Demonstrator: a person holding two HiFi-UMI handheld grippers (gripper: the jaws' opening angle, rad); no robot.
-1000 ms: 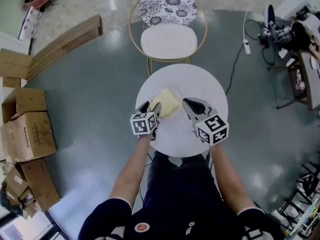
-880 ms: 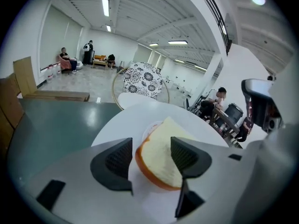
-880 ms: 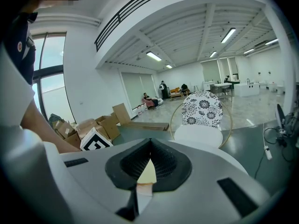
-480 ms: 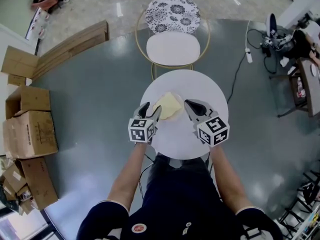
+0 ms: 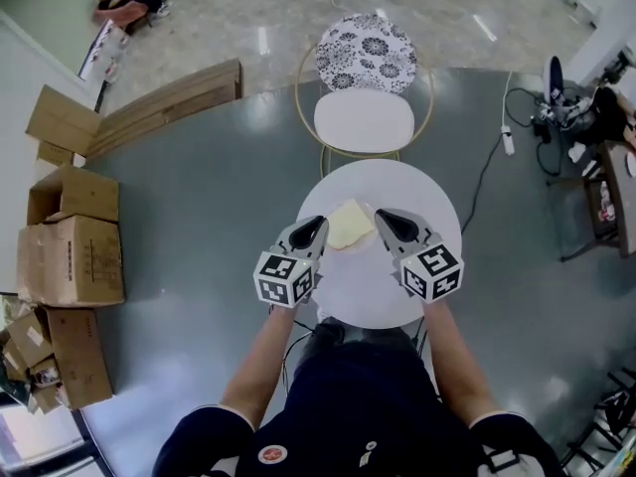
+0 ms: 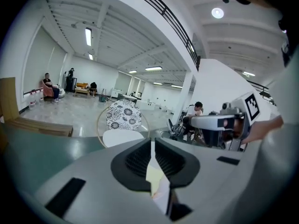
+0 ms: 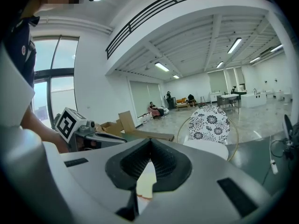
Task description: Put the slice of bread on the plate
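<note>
Navy sleeves and bare forearms reach out from the bottom of the head view, each hand holding a grey gripper. Both carry cubes with black-and-white square markers, patterns only, with no words to read. The left gripper (image 5: pixel 316 229) hangs above the near-left part of the round white surface (image 5: pixel 370 288). Its jaws have just been closing and now stand almost together, with only a thin slit between the pads. Nothing is clamped there; its own view shows pale bread and white surface below through the gap. The right gripper (image 5: pixel 384 219) hangs opposite it with its jaws closed tip to tip, and it too holds nothing.

Between the two gripper tips, touched by neither, the slice of bread (image 5: pixel 350 225) lies flat on the surface. It is pale creamy yellow, smooth-faced and roughly square, so no long axis stands out. One corner points away toward the chair. Against the white top I cannot tell whether a plate lies under it.

Beyond the surface stands a chair (image 5: pixel 364 119) with a white seat, a gold wire frame and a black-and-white floral back. Brown cardboard boxes (image 5: pixel 70 246) sit on the grey floor far to the left.
</note>
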